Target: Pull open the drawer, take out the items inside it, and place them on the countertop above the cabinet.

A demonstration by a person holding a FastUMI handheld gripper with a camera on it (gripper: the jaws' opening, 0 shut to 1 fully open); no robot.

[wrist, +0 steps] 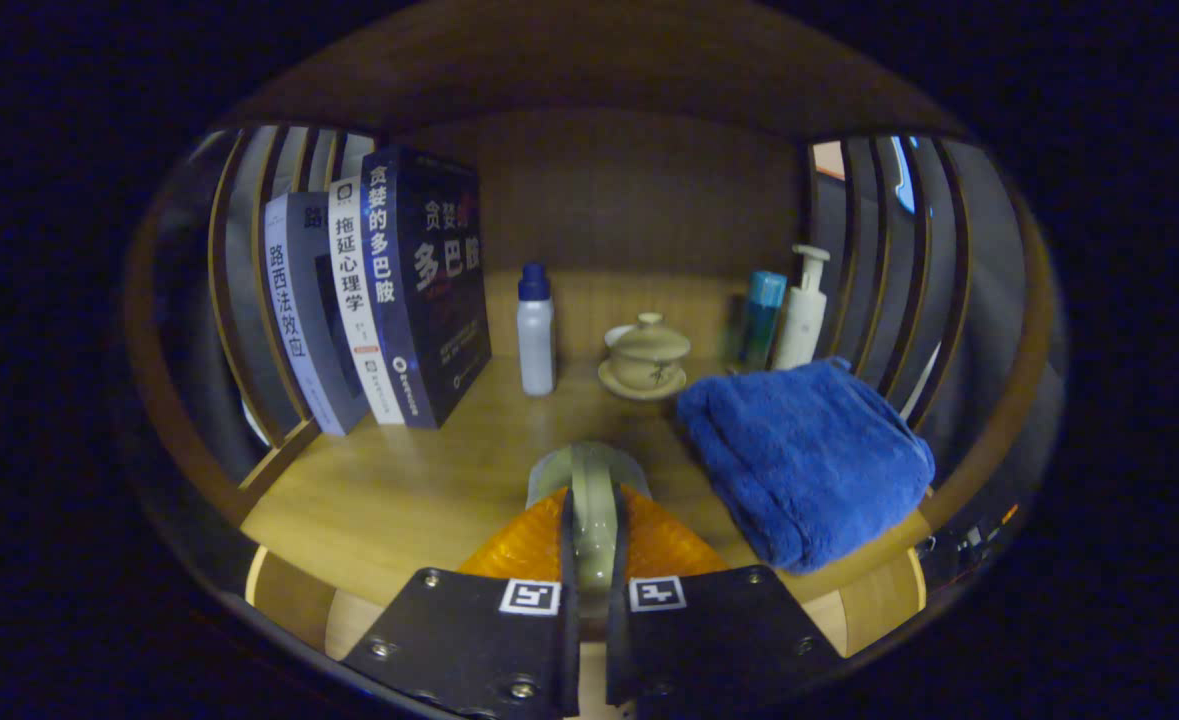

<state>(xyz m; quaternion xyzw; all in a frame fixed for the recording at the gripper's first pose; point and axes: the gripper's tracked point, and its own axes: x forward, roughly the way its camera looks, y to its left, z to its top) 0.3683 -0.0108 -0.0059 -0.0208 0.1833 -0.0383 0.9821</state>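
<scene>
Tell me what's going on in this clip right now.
A handheld gripper is closed on the pale handle of an orange ribbed cup, holding it over the wooden countertop. Already there: a folded blue towel to the right, standing books to the left, and a small white bottle, a lidded teacup and two more bottles at the back.

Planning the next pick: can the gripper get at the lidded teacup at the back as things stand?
Probably not yet. The gripper is shut on an orange cup's handle, so it's occupied. Otherwise the path looks free: bare countertop leads to the lidded teacup, with the blue towel off to one side.
</scene>
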